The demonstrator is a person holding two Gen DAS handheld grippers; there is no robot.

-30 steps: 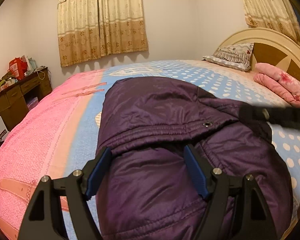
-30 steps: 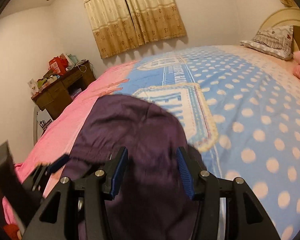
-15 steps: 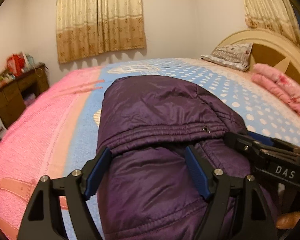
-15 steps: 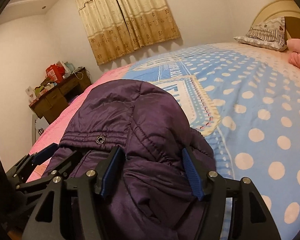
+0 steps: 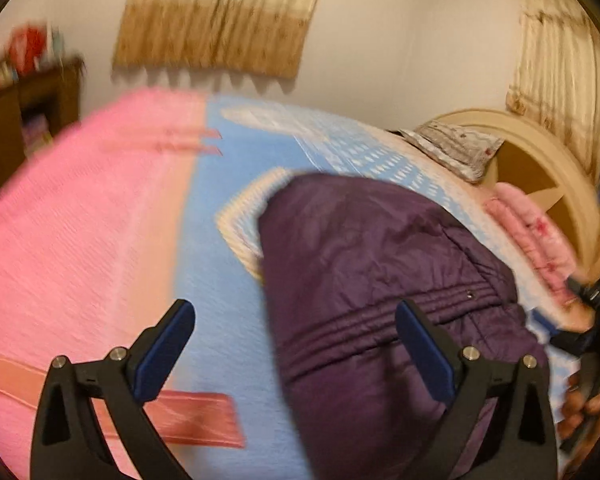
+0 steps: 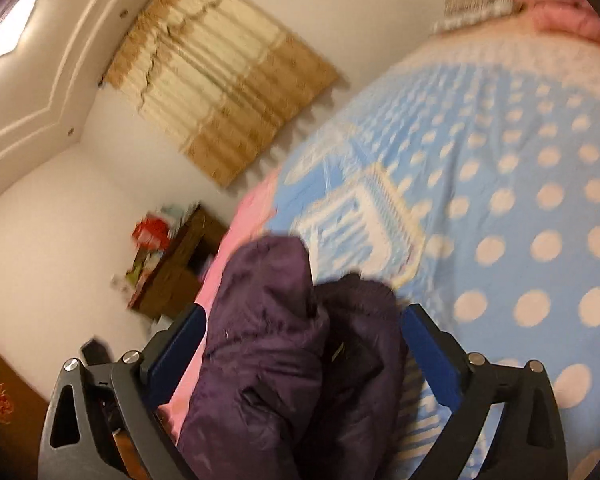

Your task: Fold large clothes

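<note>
Bedspread point(image 5: 80, 264) fills the left of the left wrist view, pink giving way to blue, and the left gripper point(image 5: 296, 348) hangs over that bare blue strip with its jaws spread wide and nothing between them. The jacket point(image 5: 380, 280), a dark purple padded bundle, lies to the right of this gripper's centre line; only the right fingertip overlaps its elastic band, and whether it touches cannot be told through the blur. The jacket's long axis runs away from the camera, tilted toward the headboard point(image 5: 540, 168), with the pillow point(image 5: 456, 148) and a pink quilt point(image 5: 532, 232) beyond it.

In the right wrist view the right gripper point(image 6: 300, 348) is also spread, yet the jacket point(image 6: 284, 360) bulges up directly between its fingers, two lobes reaching past the fingertips toward the desk point(image 6: 180, 272) and curtain point(image 6: 220, 80). The polka-dot bedspread point(image 6: 520, 200) lies to the right.

The right gripper is judged the nearer and better lined up: closing would catch cloth at once, while the left would first need to shift rightward onto the jacket's edge.
</note>
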